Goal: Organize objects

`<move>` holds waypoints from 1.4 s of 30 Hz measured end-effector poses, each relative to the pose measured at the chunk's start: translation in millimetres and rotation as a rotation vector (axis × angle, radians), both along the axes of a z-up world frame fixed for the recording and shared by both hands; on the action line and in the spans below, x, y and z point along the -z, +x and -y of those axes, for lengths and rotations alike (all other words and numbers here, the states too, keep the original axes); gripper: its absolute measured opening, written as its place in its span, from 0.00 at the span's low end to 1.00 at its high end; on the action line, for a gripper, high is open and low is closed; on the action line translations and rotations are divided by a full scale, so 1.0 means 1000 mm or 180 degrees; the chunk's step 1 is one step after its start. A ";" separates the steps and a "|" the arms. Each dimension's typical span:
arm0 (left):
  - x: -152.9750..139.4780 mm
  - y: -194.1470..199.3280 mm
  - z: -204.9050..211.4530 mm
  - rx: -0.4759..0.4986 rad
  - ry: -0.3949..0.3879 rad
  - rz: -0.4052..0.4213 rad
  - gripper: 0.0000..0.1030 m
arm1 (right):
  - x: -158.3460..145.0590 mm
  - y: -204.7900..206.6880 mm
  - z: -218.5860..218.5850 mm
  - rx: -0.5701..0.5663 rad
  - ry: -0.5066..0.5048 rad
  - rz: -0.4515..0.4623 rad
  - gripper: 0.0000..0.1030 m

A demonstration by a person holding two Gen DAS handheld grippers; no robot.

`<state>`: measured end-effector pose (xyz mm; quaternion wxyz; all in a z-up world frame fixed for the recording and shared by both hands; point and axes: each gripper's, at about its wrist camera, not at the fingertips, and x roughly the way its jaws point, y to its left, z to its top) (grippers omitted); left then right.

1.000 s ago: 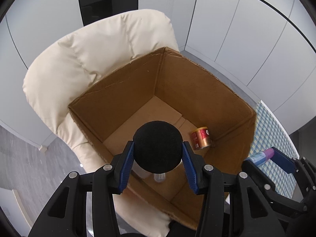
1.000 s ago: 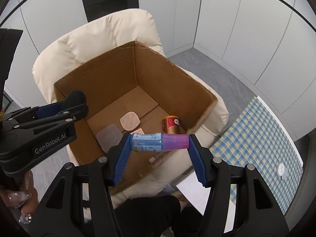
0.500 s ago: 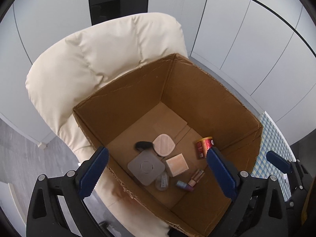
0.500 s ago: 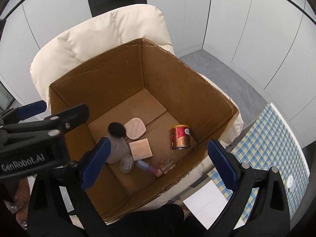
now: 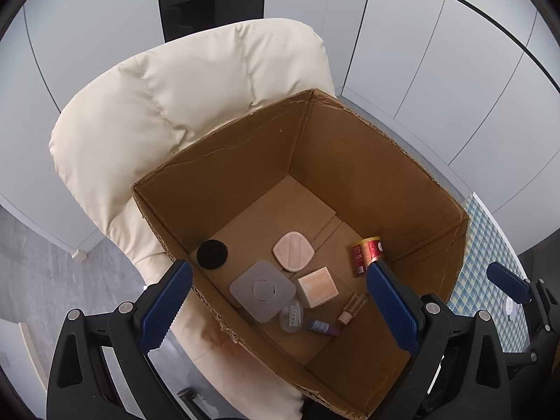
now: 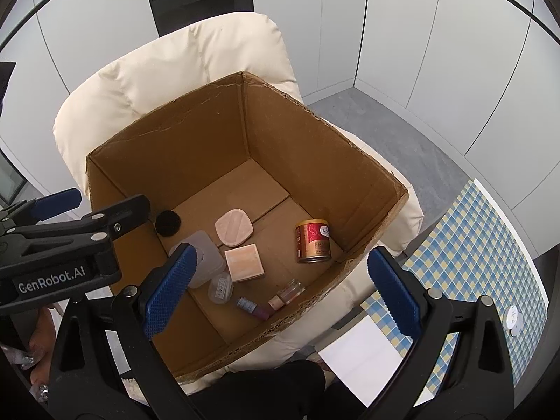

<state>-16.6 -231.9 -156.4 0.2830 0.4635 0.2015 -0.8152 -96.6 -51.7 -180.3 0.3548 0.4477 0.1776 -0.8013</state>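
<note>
Both tools, left [image 5: 278, 302] and right [image 6: 280, 292], are held wide apart and empty above the box [image 5: 350, 161]; a sponge [image 5: 212, 254] and a can [image 6: 312, 241] are seen inside.

Matt corrugated cardboard box [image 5: 353, 175], glossy metal can [image 6: 312, 240]
</note>
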 end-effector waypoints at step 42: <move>-0.037 0.095 -0.078 0.0452 0.0086 0.0111 0.97 | -0.045 0.095 -0.086 0.0308 0.0009 0.0159 0.97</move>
